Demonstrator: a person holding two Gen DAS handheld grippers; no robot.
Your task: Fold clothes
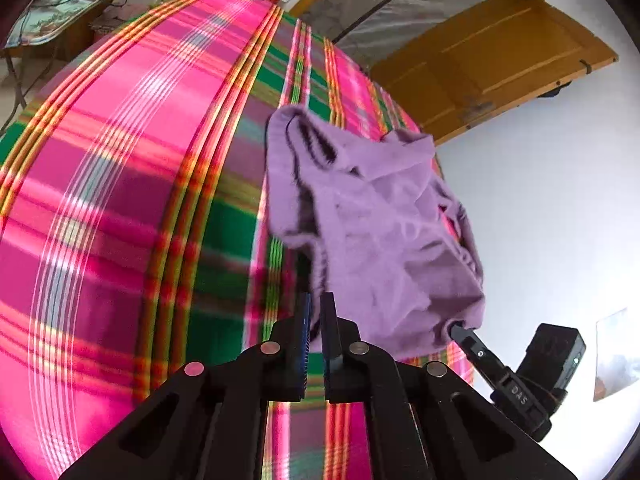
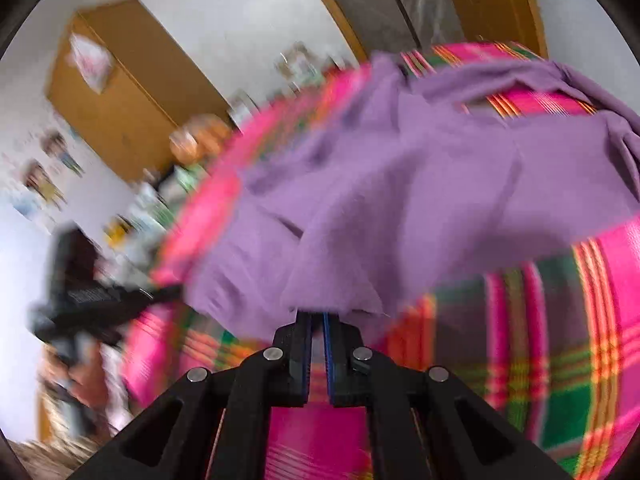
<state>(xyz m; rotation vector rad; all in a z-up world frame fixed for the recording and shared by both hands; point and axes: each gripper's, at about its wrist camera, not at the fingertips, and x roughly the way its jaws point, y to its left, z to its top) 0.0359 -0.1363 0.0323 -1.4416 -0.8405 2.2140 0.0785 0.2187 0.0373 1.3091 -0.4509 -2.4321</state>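
White walls and a brown wooden door (image 1: 508,52) frame a bed covered by a pink, green and orange plaid blanket (image 1: 132,184), which fills most of both views. At the far end of the bed stands a cluttered tabletop (image 1: 72,4), its contents too small to make out.

On the blanket lies a crumpled lilac knit garment (image 1: 372,224), bunched near the bed's edge on the side toward the wall in the left wrist view. Its near end is lifted off the blanket and drawn toward both tongs.

The left tongs (image 1: 317,312) have their blue-lined jaws drawn almost together, with only a thin slit between them. A dark edge of the lilac garment hangs right at their tips, but whether cloth is actually pinched there cannot be told from this angle.

The right tongs (image 2: 317,317) are likewise closed down to a narrow gap, and a fold of the lilac garment (image 2: 400,184) runs straight into their tips, gripped there. In the left wrist view the same right tongs (image 1: 456,326) show at lower right, their tip buried in the garment's corner.

The right wrist view is smeared with motion blur, and the left tongs (image 2: 168,294) show at its left edge against the garment's near hem.
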